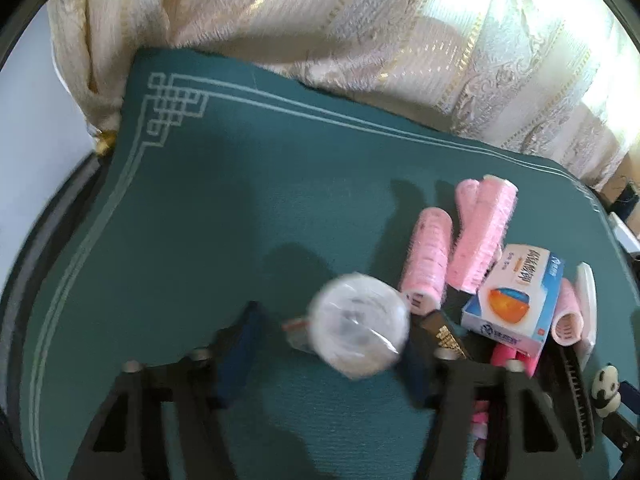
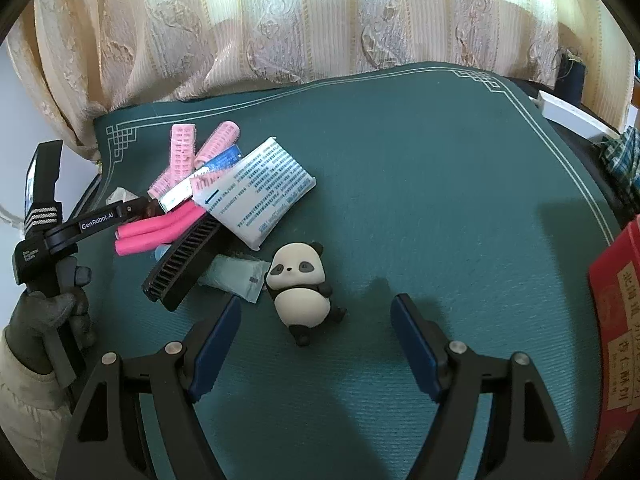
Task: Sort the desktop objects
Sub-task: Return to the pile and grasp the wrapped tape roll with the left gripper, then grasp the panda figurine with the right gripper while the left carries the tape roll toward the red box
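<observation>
In the left wrist view my left gripper is open, with a blurred clear round plastic packet between its fingers; whether it rests on the mat is unclear. Right of it lie pink hair rollers, a white and blue medicine box and a small panda figure. In the right wrist view my right gripper is open over the green mat, with the panda figure lying between its fingertips. A pile with pink rollers, a white sachet and a black comb lies to the left.
A red box stands at the mat's right edge. Curtains hang close behind the mat. A white power strip and a checked cloth lie past the far right corner. The left hand-held gripper shows at the left.
</observation>
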{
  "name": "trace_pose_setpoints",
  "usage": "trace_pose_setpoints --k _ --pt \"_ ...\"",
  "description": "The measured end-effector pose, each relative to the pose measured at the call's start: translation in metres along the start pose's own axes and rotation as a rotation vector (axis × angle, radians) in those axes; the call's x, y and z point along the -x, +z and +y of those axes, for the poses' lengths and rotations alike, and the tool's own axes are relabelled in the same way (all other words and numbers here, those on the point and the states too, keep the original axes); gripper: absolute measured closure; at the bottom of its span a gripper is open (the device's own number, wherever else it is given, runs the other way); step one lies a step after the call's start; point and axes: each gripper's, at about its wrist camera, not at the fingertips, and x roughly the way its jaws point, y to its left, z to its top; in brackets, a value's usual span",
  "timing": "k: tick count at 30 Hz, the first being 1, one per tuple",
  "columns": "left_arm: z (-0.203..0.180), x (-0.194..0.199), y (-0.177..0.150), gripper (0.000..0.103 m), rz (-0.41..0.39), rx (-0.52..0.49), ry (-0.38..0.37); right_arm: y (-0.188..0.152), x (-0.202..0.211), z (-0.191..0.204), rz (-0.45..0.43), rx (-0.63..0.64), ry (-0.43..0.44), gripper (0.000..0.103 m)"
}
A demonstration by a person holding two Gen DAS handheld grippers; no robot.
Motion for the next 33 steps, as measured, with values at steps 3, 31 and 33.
trace_pose_setpoints --k 3,31,33 --pt "0.002 0.003 0.0 0.057 -0.018 0.015 -0.029 -0.001 0.0 0.001 0.0 0.004 -0.007 0.023" --pt "-0.01 0.039 -0.009 0.064 -0.089 -0.051 -0.106 0.006 -0.016 0.011 0.007 0.093 -0.08 0.064" --pt "-0.014 0.04 -0.011 0.064 -0.087 -0.063 -0.111 0.005 -0.015 0.009 0.005 0.08 -0.074 0.064"
